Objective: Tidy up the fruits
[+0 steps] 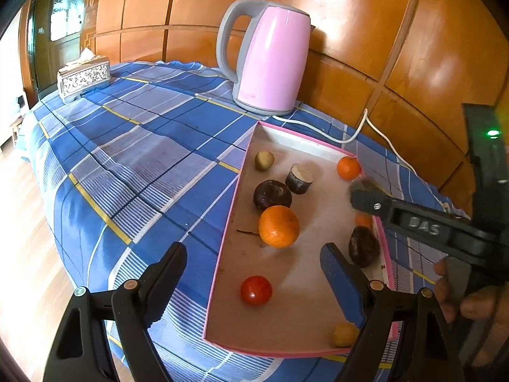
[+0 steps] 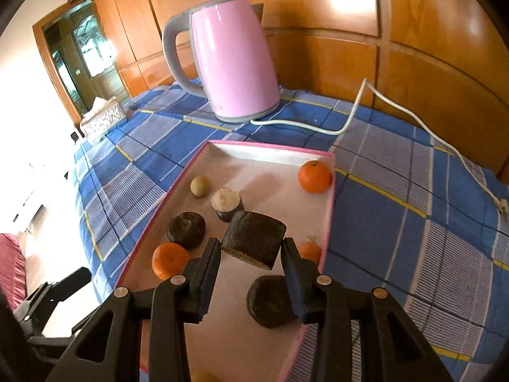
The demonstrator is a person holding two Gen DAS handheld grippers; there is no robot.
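Observation:
A pink-rimmed tray (image 1: 229, 213) (image 2: 329, 210) on the blue plaid cloth holds several fruits. Among them are two oranges (image 1: 279, 226) (image 1: 348, 167), a red fruit (image 1: 256, 290), dark round fruits (image 1: 272, 194) (image 1: 363, 245), a small tan fruit (image 1: 264, 160) and a dark cut cylinder (image 1: 299, 178). My right gripper (image 2: 251, 248) is shut on a second dark cut cylinder (image 2: 253, 242), held tilted in the air above the tray's right half. My left gripper (image 1: 254, 254) stands open over the tray's near left rim, with nothing between its fingers. The red fruit lies just below it.
A pink electric kettle (image 1: 270, 60) (image 2: 232, 60) stands behind the tray, its white cord (image 1: 359, 127) (image 2: 350, 117) trailing right along the wooden wall. A patterned tissue box (image 1: 83, 78) sits at the far left corner. The table drops off on the left.

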